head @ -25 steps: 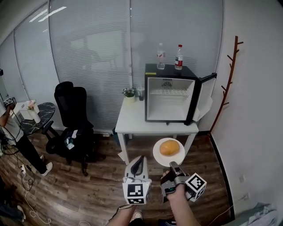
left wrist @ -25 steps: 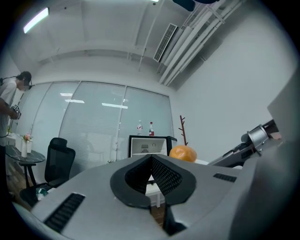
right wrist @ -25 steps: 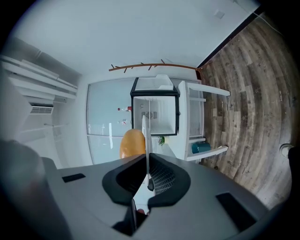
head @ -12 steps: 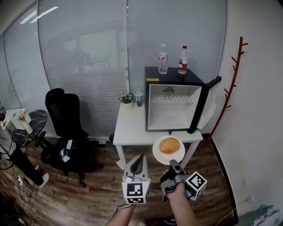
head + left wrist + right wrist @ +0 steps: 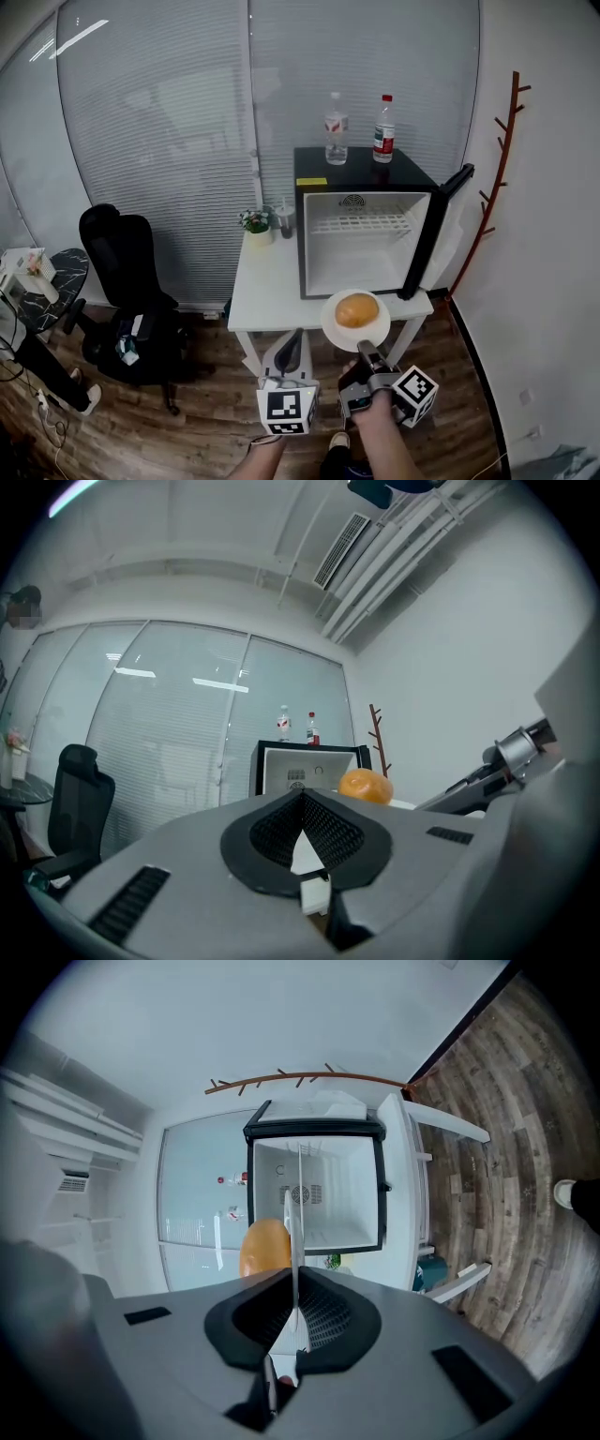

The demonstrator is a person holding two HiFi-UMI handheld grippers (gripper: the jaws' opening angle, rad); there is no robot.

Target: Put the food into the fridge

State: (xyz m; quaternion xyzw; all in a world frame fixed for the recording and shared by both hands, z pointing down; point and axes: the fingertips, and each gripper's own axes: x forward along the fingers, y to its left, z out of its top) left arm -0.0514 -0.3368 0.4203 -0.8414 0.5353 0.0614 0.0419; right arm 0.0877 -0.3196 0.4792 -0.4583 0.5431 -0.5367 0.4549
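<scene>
A white plate [image 5: 337, 330] with an orange-brown bun [image 5: 357, 309] on it hangs in front of the white table [image 5: 262, 281]. My right gripper [image 5: 364, 351] is shut on the plate's near rim. In the right gripper view the plate [image 5: 296, 1232] shows edge-on between the pads, with the bun [image 5: 265, 1247] to its left. The black mini fridge [image 5: 361, 173] stands on the table with its door [image 5: 441, 225] swung open to the right and its white inside bare. My left gripper [image 5: 292, 339] is beside the plate, shut and holding nothing; the left gripper view shows its jaws [image 5: 302, 803] closed together.
Two bottles [image 5: 335, 115] [image 5: 382, 116] stand on the fridge top. A small potted plant [image 5: 253, 223] and a cup [image 5: 284, 221] sit on the table's back left. A black office chair [image 5: 127, 272] stands at the left, a wooden coat stand [image 5: 497, 169] on the right wall.
Both grippers and the plate with the bun have come nearer to the table and the fridge, which now look larger. The grip on the plate is unchanged.
</scene>
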